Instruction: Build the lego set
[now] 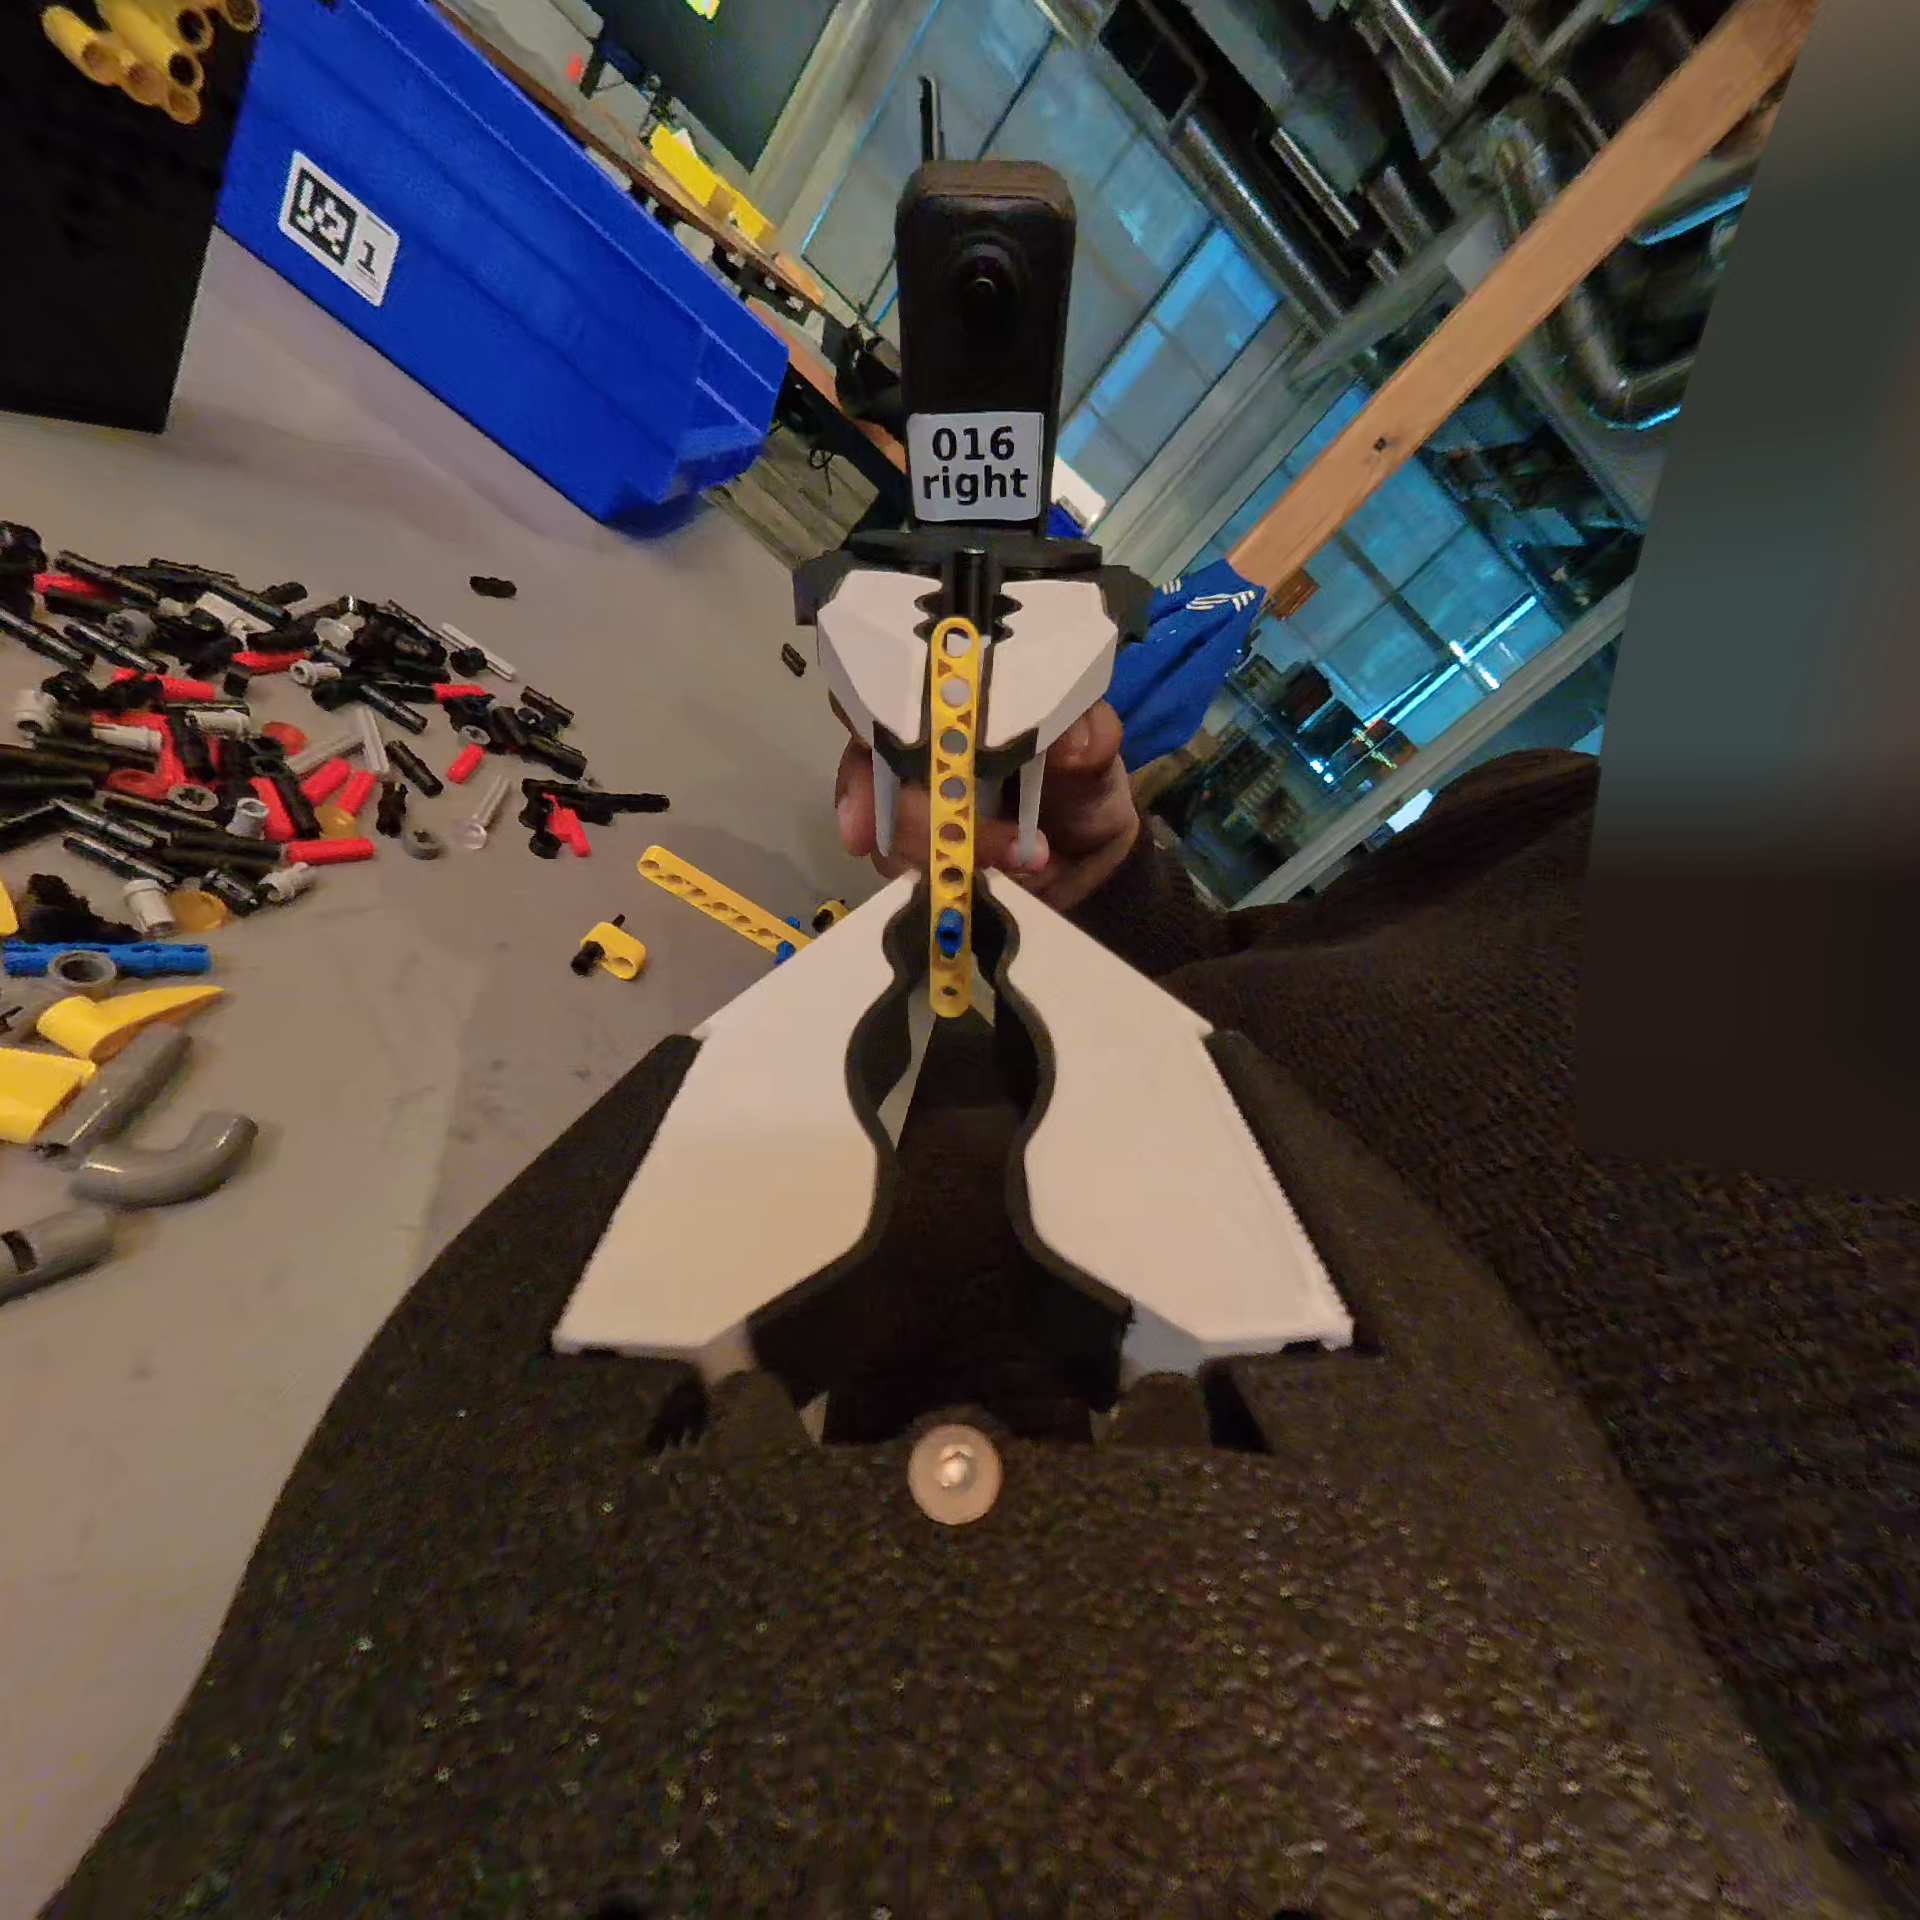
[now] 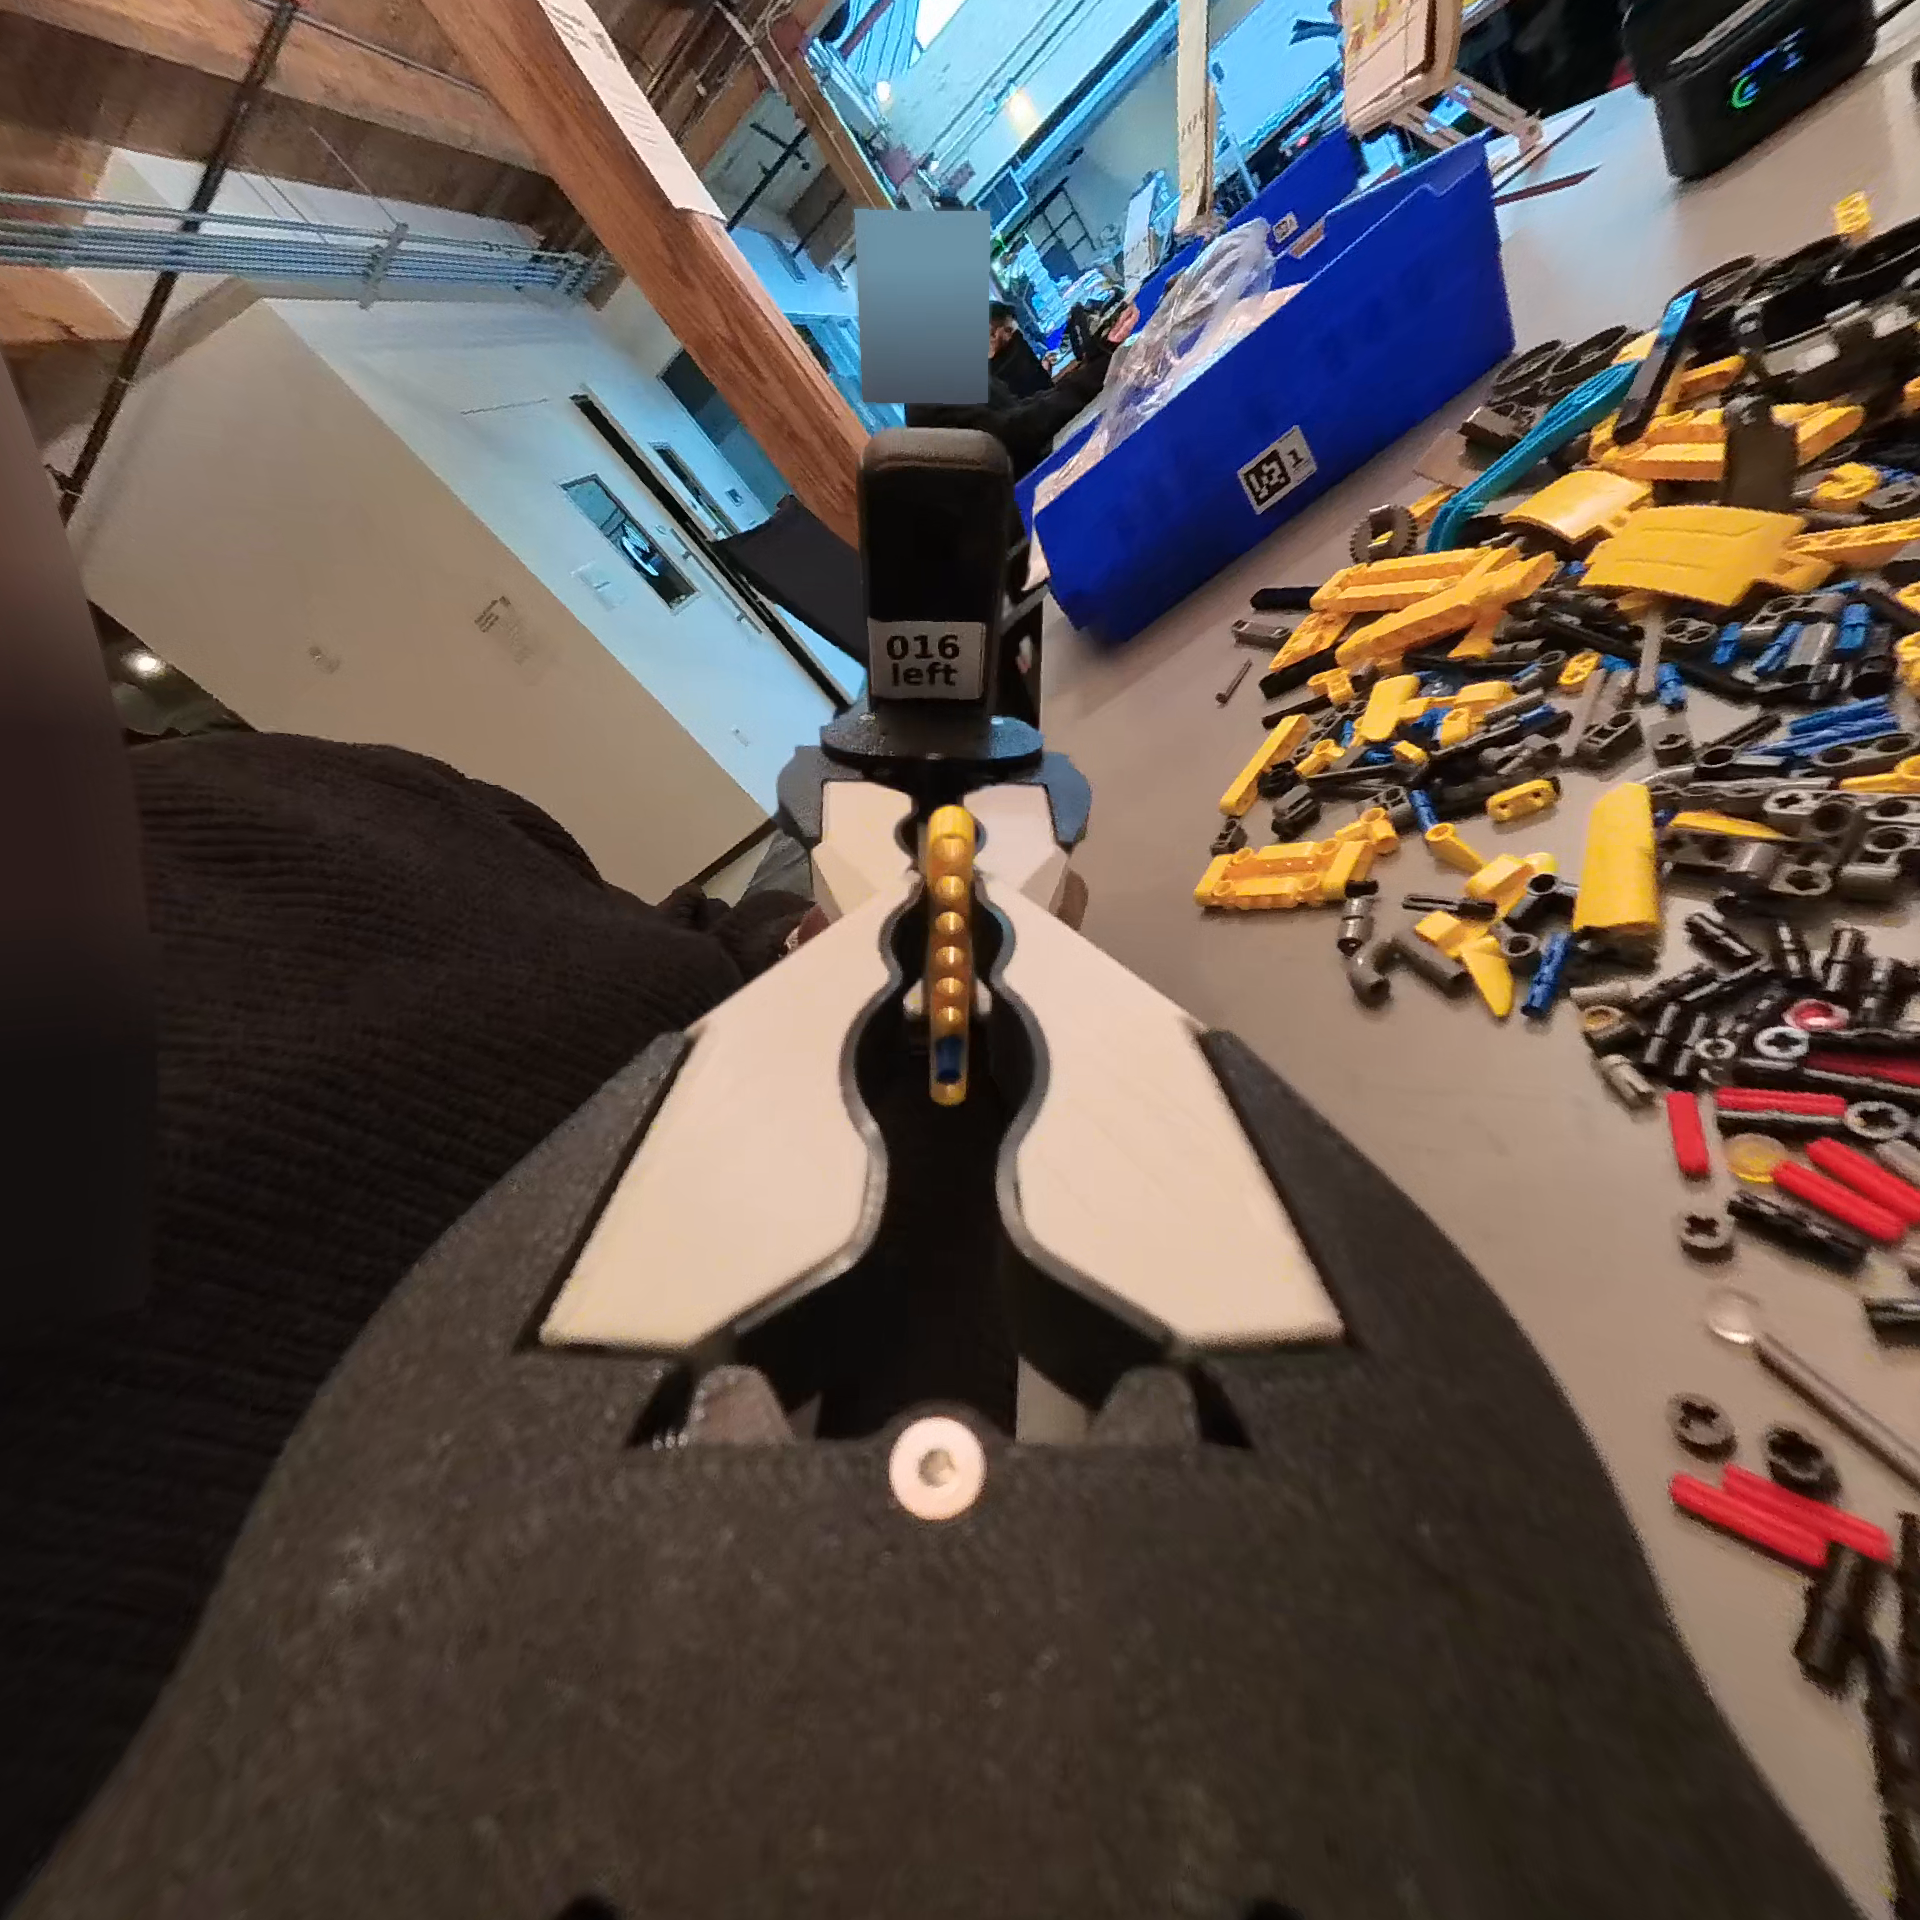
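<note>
A yellow beam with holes (image 1: 952,790) stands between my two grippers, which face each other above the grey table (image 1: 416,1039). My left gripper (image 1: 951,894) is shut on its lower part, just above a blue pin (image 1: 944,925) set in the beam. My right gripper (image 1: 966,615) is shut on its upper end, where a black pin (image 1: 971,571) sticks up. In the right wrist view the beam (image 2: 950,935) shows edge-on between my right gripper's (image 2: 951,920) white fingers, with the left gripper (image 2: 951,831) behind it. A hand (image 1: 1091,810) holds the right gripper.
A blue bin (image 1: 468,260) stands at the table's back, also in the right wrist view (image 2: 1278,488). Loose black and red pieces (image 1: 208,727), a second yellow beam (image 1: 717,899) and grey elbows (image 1: 166,1153) lie left. Yellow panels (image 2: 1662,551) and red pins (image 2: 1829,1184) lie right. My left and right fingertips are right by each other.
</note>
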The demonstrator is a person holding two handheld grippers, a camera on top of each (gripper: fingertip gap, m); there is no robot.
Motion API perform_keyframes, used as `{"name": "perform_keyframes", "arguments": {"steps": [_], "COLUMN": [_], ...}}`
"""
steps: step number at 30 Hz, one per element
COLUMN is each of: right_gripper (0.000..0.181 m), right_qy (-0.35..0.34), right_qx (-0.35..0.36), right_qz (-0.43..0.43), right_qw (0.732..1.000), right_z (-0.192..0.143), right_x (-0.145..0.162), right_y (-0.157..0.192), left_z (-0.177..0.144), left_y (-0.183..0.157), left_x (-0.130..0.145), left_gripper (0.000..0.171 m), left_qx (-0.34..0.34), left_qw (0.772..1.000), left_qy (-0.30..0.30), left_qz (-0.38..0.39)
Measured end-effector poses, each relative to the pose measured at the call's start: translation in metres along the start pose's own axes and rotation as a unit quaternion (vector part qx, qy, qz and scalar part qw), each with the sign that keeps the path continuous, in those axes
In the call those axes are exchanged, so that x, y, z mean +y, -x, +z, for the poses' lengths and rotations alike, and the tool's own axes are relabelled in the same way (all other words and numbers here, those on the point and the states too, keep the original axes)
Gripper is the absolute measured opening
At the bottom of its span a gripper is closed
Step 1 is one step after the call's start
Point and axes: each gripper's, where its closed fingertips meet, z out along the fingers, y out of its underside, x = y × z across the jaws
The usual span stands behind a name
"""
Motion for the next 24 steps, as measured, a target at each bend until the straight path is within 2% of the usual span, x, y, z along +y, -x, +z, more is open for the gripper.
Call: {"name": "perform_keyframes", "arguments": {"steps": [2,5,7,9,11,15,19,21,24], "right_gripper": [0.008,0.027,0.026,0.026,0.027,0.029,0.029,0.016,0.016], "right_qy": [0.004,0.011,0.069,0.162,0.224,0.292,0.313,0.321,0.325], "right_qx": [0.011,0.074,0.158,0.234,0.242,0.241,0.249,0.250,0.249], "right_qz": [-0.011,-0.077,-0.124,-0.140,-0.143,-0.172,-0.212,-0.245,-0.311], "right_qw": [1.000,0.994,0.977,0.948,0.933,0.909,0.892,0.880,0.858], "right_z": [-0.003,-0.024,-0.043,-0.061,-0.062,-0.052,-0.048,-0.046,-0.041], "right_x": [-0.001,-0.008,0.004,0.028,0.049,0.072,0.070,0.071,0.070], "right_y": [-0.003,-0.016,-0.041,-0.067,-0.076,-0.089,-0.097,-0.097,-0.093], "left_z": [-0.002,-0.009,-0.014,-0.016,-0.015,-0.012,-0.013,-0.013,-0.014], "left_y": [0.002,0.007,0.013,0.020,0.023,0.028,0.035,0.039,0.044], "left_x": [-0.002,-0.009,-0.012,-0.012,-0.011,-0.005,-0.001,0.001,0.002], "left_gripper": [0.007,0.007,0.007,0.007,0.007,0.007,0.007,0.007,0.007], "left_qx": [-0.005,-0.008,-0.006,-0.013,-0.015,-0.025,-0.047,-0.057,-0.060], "left_qw": [1.000,0.999,0.998,0.997,0.996,0.995,0.994,0.993,0.990], "left_qy": [-0.002,-0.028,-0.041,-0.048,-0.048,-0.037,-0.021,-0.017,-0.021], "left_qz": [-0.001,-0.023,-0.046,-0.061,-0.074,-0.089,-0.094,-0.102,-0.126]}}
